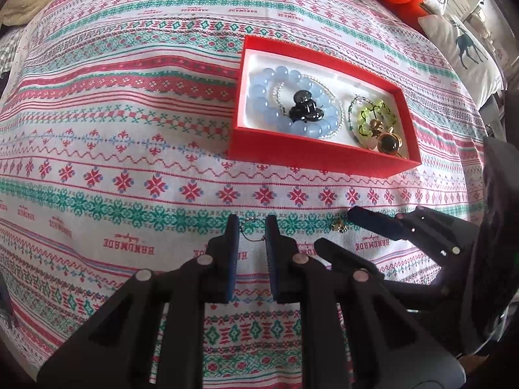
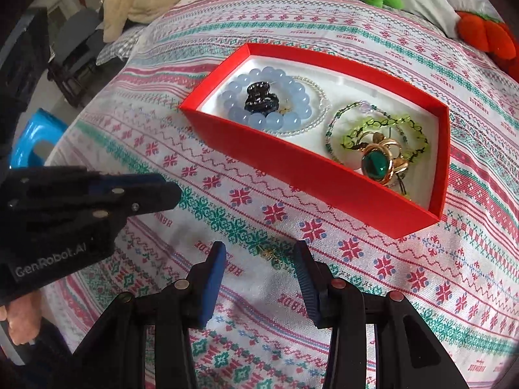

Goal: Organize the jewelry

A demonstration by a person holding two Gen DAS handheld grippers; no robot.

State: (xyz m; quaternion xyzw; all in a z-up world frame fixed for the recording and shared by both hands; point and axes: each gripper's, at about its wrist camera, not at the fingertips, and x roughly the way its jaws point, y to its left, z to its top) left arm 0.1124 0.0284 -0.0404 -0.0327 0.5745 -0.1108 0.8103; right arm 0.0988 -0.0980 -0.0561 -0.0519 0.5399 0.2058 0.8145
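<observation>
Grippers hover side by side over the patterned bedspread (image 1: 129, 129), just in front of the red box (image 2: 292, 175). Across the narrow gap of the left gripper (image 1: 252, 227) a thin chain (image 1: 251, 239) stretches between the blue pads; whether they pinch it I cannot tell. Jaws of the right gripper (image 2: 259, 259) stand moderately apart with a small gold earring (image 2: 271, 254) lying on the cloth between them, untouched. That piece is too small to make out well. Inside the box lie a blue bead bracelet (image 2: 259, 120) ringing a black hair claw (image 2: 259, 97), a green bead strand (image 2: 386, 126) and a gold ring with a green stone (image 2: 376, 165).
</observation>
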